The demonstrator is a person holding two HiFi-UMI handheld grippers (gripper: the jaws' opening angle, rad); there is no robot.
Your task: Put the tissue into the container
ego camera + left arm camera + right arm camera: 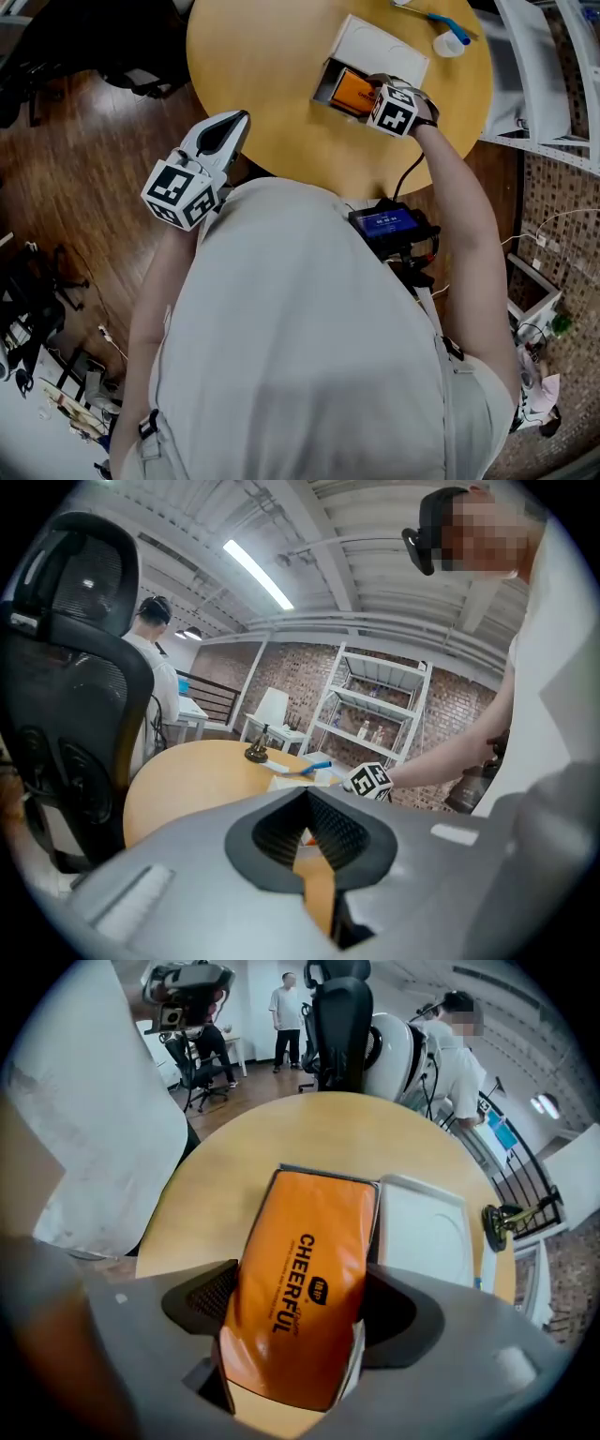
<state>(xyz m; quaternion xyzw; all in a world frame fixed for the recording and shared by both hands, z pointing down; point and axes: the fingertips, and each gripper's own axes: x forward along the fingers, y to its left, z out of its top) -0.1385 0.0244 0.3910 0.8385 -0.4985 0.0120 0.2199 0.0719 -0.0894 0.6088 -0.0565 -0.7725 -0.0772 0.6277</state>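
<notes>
An orange tissue pack (352, 91) (305, 1269) lies in my right gripper (367, 94) (298, 1302), whose pads are shut on its two long sides. The pack's far end reaches over the open grey container (325, 82) (279, 1172) on the round wooden table (262, 66). The container's white lid (380, 45) (424, 1227) lies flat right beside it. My left gripper (236, 124) (314, 855) hangs off the table's near left edge, jaws together and holding nothing. How deep the pack sits in the container is hidden.
A blue-handled brush and a white item (448, 34) lie at the table's far right, and a brass object (502, 1224) stands beyond the lid. A white shelf rack (544, 84) is to the right. A black office chair (66, 686) stands at the left; people stand further off.
</notes>
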